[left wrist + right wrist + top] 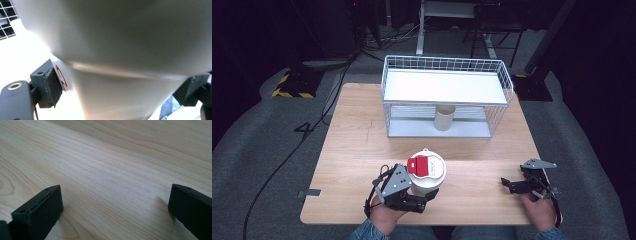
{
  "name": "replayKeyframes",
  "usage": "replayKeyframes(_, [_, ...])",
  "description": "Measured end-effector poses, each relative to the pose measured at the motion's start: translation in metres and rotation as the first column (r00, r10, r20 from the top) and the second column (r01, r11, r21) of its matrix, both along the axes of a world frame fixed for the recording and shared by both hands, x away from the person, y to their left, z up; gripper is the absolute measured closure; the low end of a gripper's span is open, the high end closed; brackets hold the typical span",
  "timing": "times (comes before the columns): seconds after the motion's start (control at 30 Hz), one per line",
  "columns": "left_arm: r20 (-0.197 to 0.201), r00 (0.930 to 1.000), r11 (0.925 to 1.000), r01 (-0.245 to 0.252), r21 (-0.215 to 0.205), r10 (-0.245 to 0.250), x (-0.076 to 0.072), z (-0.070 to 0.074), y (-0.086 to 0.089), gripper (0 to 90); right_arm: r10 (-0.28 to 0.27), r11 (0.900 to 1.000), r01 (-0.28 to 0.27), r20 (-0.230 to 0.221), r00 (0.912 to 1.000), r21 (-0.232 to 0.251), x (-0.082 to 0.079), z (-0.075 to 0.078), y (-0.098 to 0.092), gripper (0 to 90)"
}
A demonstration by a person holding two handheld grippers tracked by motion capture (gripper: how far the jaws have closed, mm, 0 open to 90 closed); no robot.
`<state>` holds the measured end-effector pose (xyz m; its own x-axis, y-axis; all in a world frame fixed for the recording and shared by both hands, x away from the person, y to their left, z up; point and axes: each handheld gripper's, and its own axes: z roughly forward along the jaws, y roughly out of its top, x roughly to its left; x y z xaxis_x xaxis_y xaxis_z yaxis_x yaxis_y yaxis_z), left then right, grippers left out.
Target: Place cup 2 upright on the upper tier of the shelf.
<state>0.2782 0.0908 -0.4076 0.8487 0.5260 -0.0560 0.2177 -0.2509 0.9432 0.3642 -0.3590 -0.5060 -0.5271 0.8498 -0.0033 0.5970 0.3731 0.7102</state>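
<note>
Cup (427,175) pinched in the left claw (419,192), near tabletop (472,150) edge. Right claw (512,185) spread, idle. Next, probably carry it to the rack (444,97).

A light wooden table (362,150) stands on grey carpet (257,150). At twelve o'clock the room is dark, with white desk legs (419,35); black cables (287,155) trail at nine o'clock.

A lab or studio – dark surrounds, floor cables (287,155), hazard-striped stand base (292,85), grey carpet
</note>
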Motion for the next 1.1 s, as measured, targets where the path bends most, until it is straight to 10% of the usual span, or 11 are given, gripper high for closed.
replayKeyframes(1.1, [-0.024, 0.9993, 0.9982, -0.031, -0.051, 0.030, 0.063, 0.062, 0.001, 13.8, -0.007, 1.000, 0.007, -0.002, 1.0000, -0.002, 0.000, 0.000, 0.001, 0.0])
